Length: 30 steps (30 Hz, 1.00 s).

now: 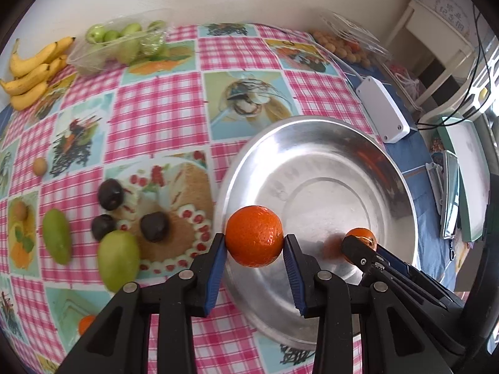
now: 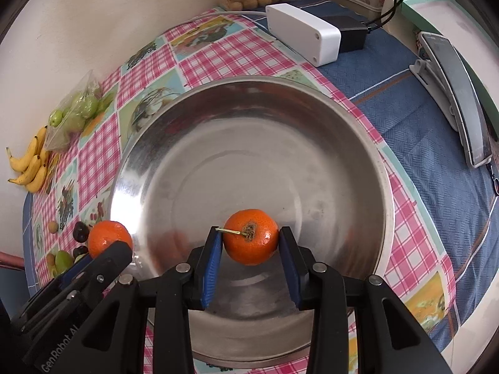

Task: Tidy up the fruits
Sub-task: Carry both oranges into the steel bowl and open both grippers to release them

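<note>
My left gripper is shut on an orange, held over the left rim of a large steel bowl. My right gripper is shut on a second orange with a short stem, held above the inside of the steel bowl. In the left wrist view the right gripper's orange shows at the right over the bowl. In the right wrist view the left gripper's orange hangs at the bowl's left rim. Nothing lies in the bowl.
On the checked cloth left of the bowl lie two green mangoes, three dark round fruits and a small brown fruit. Bananas and a tray of green fruit sit far left. A white box lies behind the bowl.
</note>
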Tool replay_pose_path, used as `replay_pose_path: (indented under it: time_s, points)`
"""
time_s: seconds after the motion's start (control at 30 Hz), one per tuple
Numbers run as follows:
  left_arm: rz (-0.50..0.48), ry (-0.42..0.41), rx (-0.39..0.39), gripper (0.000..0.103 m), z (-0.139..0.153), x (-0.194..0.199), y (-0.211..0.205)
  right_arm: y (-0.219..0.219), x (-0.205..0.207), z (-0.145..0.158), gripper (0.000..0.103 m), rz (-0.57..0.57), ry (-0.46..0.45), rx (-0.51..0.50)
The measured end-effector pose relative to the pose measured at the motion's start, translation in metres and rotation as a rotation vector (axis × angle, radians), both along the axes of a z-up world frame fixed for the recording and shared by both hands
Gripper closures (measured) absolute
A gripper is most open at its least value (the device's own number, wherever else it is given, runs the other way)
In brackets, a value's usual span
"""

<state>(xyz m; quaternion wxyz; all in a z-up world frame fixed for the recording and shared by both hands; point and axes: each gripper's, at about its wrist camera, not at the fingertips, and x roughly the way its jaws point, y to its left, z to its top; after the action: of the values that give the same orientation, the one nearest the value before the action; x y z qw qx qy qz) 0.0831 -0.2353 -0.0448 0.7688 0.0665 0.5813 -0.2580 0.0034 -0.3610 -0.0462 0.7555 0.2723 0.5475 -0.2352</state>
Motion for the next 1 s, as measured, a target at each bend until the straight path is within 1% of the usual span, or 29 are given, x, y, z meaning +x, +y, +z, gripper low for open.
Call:
replay_pose_path:
  time_s: [0.13,0.23,0.37,0.47,0.57,0.63,0.7,0.73,0.8,0.83,0.93,1.0]
  points:
    - [-0.005,0.005,0.008,0.063,-0.006,0.000,-0.006,-0.002,-0.002,-0.002,0.064,-0.007,0.009,0.000]
    - [-0.004,0.014,-0.003,0.063,-0.008,0.000,-0.004,-0.002,-0.002,-0.002,0.064,-0.014,0.009,0.005]
    - [0.007,0.003,-0.012,0.061,-0.003,0.000,-0.001,-0.002,-0.001,-0.003,0.064,-0.013,0.014,0.006]
    - [0.015,0.000,-0.023,0.051,0.004,0.000,0.003,-0.003,-0.002,-0.001,0.060,-0.017,0.010,0.006]
    - [0.032,-0.002,-0.026,0.047,0.009,0.001,0.012,-0.004,-0.004,0.003,0.057,-0.018,-0.003,0.007]
    - [0.049,-0.003,-0.025,0.041,0.013,0.002,0.018,-0.003,-0.005,0.006,0.057,-0.017,-0.005,0.004]
    - [0.067,-0.005,-0.023,0.030,0.016,0.004,0.026,-0.001,-0.006,0.007,0.056,-0.013,-0.003,0.002]
    - [0.077,-0.009,-0.021,0.028,0.018,0.005,0.031,0.000,-0.006,0.008,0.055,-0.009,-0.002,0.000]
    - [0.102,-0.021,-0.002,0.020,0.020,0.006,0.041,0.004,-0.007,0.010,0.050,0.003,0.001,-0.009]
    - [0.113,-0.027,0.007,0.019,0.020,0.007,0.045,0.007,-0.007,0.011,0.047,0.012,0.001,-0.014]
    - [0.159,-0.047,0.040,0.016,0.020,0.008,0.063,0.015,-0.008,0.017,0.043,0.039,-0.005,-0.028]
    - [0.191,-0.062,0.060,0.007,0.020,0.009,0.075,0.022,-0.008,0.020,0.038,0.055,-0.005,-0.043]
